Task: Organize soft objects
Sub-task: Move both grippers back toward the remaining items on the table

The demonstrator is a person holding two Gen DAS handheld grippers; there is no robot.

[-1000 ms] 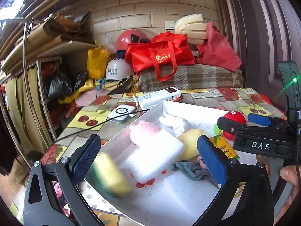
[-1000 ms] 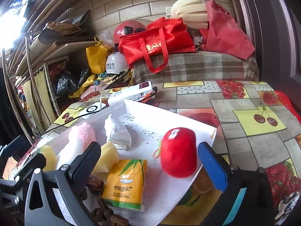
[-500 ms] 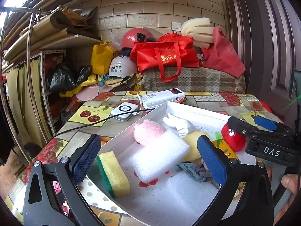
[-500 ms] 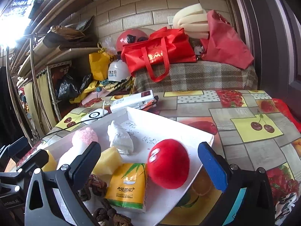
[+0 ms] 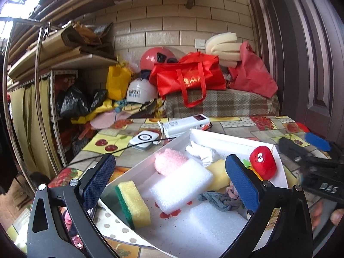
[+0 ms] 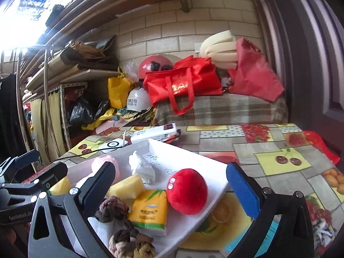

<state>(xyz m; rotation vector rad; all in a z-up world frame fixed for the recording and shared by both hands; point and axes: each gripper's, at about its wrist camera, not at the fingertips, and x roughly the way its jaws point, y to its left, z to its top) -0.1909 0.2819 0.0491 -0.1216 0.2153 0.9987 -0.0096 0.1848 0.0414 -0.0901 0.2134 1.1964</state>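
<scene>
A white foam tray (image 5: pixel 217 136) on the table holds soft things: a yellow-green sponge (image 5: pixel 133 204), a white foam block (image 5: pixel 181 188), a pink fluffy sponge (image 5: pixel 169 164), a white cloth (image 5: pixel 201 151), a red plush ball (image 5: pixel 263 164) and a grey rope (image 5: pixel 217 198). My left gripper (image 5: pixel 172 182) is open and empty above the tray's near side. My right gripper (image 6: pixel 172 185) is open and empty over the tray (image 6: pixel 215 172), with the red plush ball (image 6: pixel 187 191), a tissue pack (image 6: pixel 150 212), a yellow sponge (image 6: pixel 126 187) and a knotted rope (image 6: pixel 129 236) between its fingers.
The table has a fruit-pattern cloth (image 6: pixel 279 161). A white charger with a cable (image 5: pixel 145 139) and a white box (image 5: pixel 187 124) lie behind the tray. Red bags (image 5: pixel 189 79), helmets and a plaid-covered bench stand at the back. Metal shelves stand at the left.
The yellow-green sponge dropped out of my left gripper and now lies in the tray's near left corner. Both grippers have pulled back and up a little.
</scene>
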